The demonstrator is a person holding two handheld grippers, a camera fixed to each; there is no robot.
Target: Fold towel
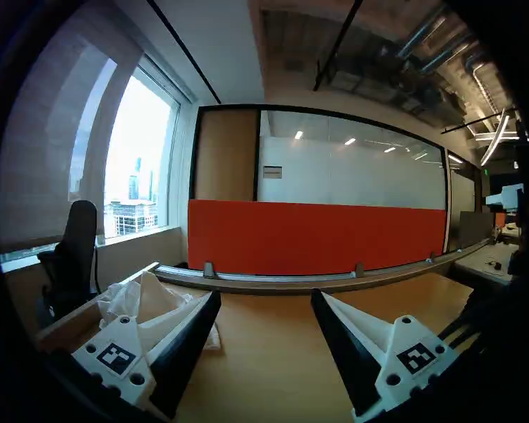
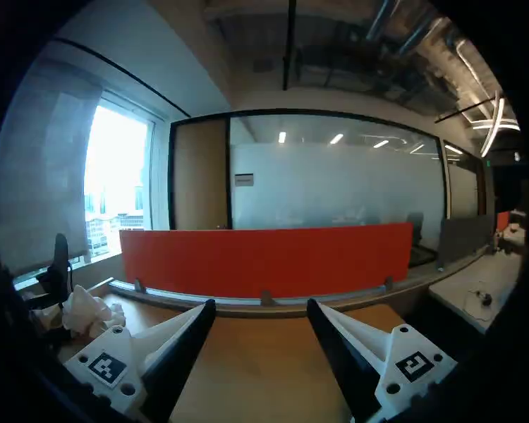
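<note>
A crumpled white towel [image 1: 141,299] lies in a heap on the wooden desk [image 1: 271,352], at the left, just behind the left finger of my left gripper [image 1: 264,321]. That gripper is open, its jaws wide apart with bare desk between them. In the right gripper view the same towel [image 2: 84,314] sits bunched at the far left of the desk [image 2: 257,366], beyond the left finger of my right gripper [image 2: 261,328]. The right gripper is open too and holds nothing.
An orange divider panel [image 1: 314,236] runs along the desk's far edge. A black office chair [image 1: 70,257] stands by the window at the left. Another desk [image 2: 476,285] with small items lies to the right. A glass partition wall is behind the divider.
</note>
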